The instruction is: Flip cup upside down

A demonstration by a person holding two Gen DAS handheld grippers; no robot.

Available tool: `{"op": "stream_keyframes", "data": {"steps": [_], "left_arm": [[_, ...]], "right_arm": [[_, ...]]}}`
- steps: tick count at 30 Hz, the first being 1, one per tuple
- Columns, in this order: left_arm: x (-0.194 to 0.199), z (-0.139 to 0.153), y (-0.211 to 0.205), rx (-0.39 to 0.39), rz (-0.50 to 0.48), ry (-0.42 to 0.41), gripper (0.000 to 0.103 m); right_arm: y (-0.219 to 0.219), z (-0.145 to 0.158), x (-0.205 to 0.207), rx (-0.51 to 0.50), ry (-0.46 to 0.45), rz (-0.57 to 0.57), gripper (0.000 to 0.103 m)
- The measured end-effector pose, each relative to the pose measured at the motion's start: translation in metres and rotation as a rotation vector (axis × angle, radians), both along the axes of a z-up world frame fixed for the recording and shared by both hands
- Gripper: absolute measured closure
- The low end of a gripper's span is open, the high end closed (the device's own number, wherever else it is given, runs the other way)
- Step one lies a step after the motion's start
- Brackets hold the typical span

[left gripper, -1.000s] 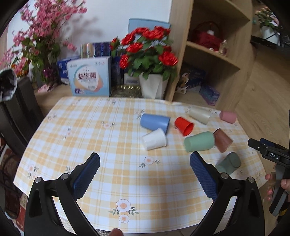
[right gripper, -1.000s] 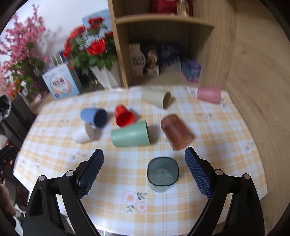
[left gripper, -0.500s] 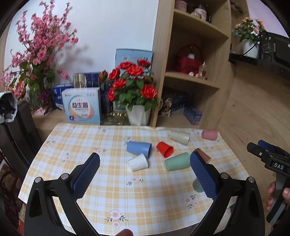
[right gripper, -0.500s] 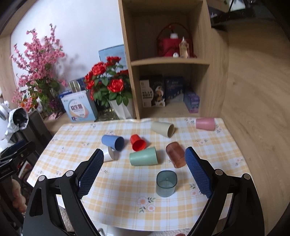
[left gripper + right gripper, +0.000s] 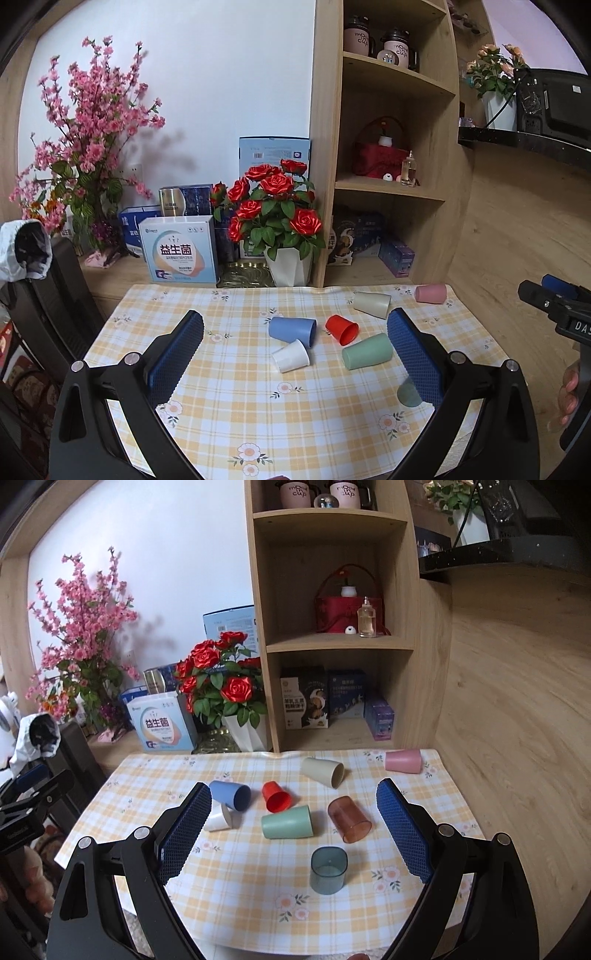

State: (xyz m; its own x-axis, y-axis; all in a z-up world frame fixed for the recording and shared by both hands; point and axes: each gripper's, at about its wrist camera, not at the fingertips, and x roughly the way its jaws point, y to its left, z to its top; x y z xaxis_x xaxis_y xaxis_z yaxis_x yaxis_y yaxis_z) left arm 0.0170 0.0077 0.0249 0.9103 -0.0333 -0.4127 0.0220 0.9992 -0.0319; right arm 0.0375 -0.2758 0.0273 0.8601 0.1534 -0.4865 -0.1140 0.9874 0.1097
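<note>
Several cups lie on their sides on the checked table: blue, white, red, light green, brown translucent, beige and pink. A dark teal cup stands upright near the front edge. My right gripper is open and empty, held high above the table. My left gripper is open and empty, also well back; its right finger hides most of the teal cup.
A pot of red roses, boxes and pink blossoms stand behind the table. A wooden shelf unit rises at the back right. A black chair is at the left.
Both grippers have pulled up and back from the table, so the cups look smaller and farther. No cup has moved.
</note>
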Motion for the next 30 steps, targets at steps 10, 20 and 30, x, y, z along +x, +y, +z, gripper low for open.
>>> {"op": "stream_keyframes", "data": {"steps": [10,20,30], "left_arm": [[-0.0032,0.0019,-0.0027,0.022,0.001,-0.010,0.006],[-0.0046,0.0034,-0.0031,0.020,0.006,-0.012,0.006],[-0.0069,0.0066,-0.0026,0.013,0.004,-0.012,0.006]], "right_arm": [[0.0043,0.0022,-0.0008,0.001,0.001,0.000,0.015],[0.0053,0.0035,-0.0022,0.003,-0.007,0.000,0.015],[0.0054,0.0057,-0.0038,0.002,-0.012,-0.001,0.015]]}}
